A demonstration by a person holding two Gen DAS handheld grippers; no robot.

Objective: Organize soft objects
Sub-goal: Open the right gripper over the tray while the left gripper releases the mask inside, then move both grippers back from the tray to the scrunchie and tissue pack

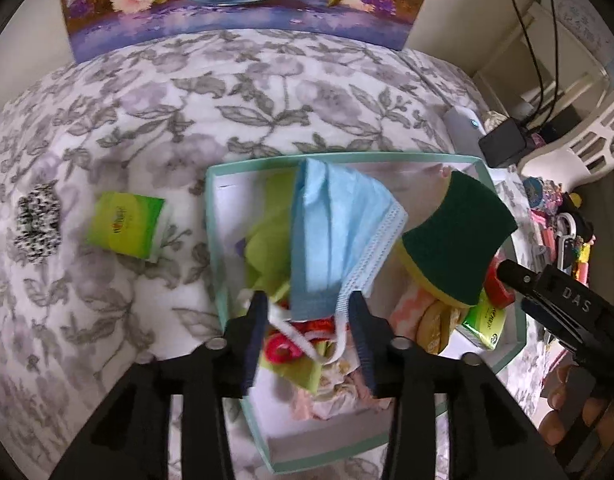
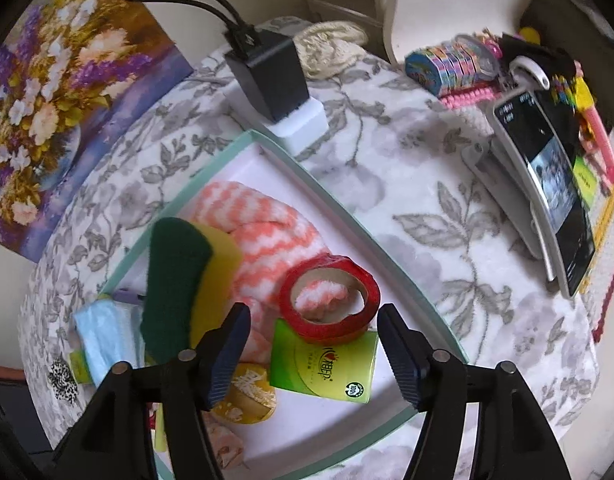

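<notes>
A mint-rimmed white box (image 1: 215,216) (image 2: 347,216) sits on the floral cloth and holds soft items. A blue face mask (image 1: 339,232) (image 2: 103,336) hangs over the box just ahead of my left gripper (image 1: 307,340), whose jaws stand apart with the mask's white straps between them; I cannot tell if they touch it. A green and yellow sponge (image 1: 459,236) (image 2: 179,280) stands tilted in the box. My right gripper (image 2: 313,356) is open above a green tissue pack (image 2: 327,364), a red tape roll (image 2: 327,304) and a pink striped cloth (image 2: 263,224).
On the cloth left of the box lie another green tissue pack (image 1: 127,226) and a black-and-white scrunchie (image 1: 39,228). A black charger (image 2: 267,76), a phone on a stand (image 2: 547,184), a flower painting (image 1: 235,0) and colourful clutter (image 2: 455,64) ring the table.
</notes>
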